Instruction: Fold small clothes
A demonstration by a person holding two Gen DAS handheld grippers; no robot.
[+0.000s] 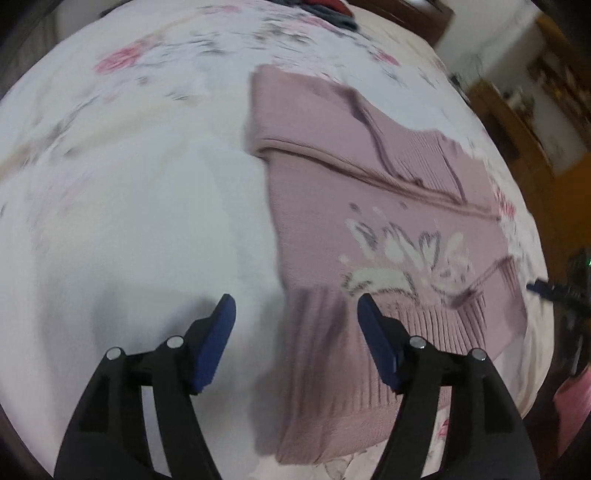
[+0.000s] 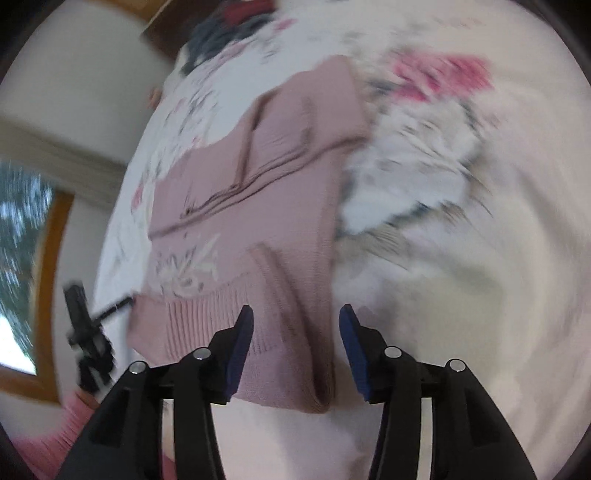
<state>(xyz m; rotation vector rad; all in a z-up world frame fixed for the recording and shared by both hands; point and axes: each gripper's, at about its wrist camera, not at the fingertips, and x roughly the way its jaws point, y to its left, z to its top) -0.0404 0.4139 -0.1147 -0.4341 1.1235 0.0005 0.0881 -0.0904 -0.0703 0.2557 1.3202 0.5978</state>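
My left gripper [image 1: 295, 314] hangs over the bed with its jaws spread wide and nothing between them; the blue pads [image 1: 218, 343] are flat, rubbery-looking slabs on black angular fingers with silver pins. Beneath and to the right of it lies the pink sweater [image 1: 369, 192], a soft rib-knit piece spread on the floral bedsheet [image 1: 129, 184]. One sleeve is folded across the chest in a diagonal band, and the hem shows deep vertical ribbing. A white and grey flower motif [image 1: 402, 254] is worked into the front, just above that ribbed hem.

My right gripper [image 2: 296, 314] is likewise parted and empty, poised over the near corner of the pink sweater [image 2: 258, 177], where a folded edge makes a thick rounded ridge. I cannot tell whether either pad touches the knit. The bedsheet [image 2: 480, 258] is smooth pale cloth printed with smeared pink blossoms and grey leaves; motion blur softens most of it. Dark and red garments [image 2: 229, 33] sit heaped at the far edge of the bed. A black tripod-like stand [image 2: 86, 332] is off the bed's side.
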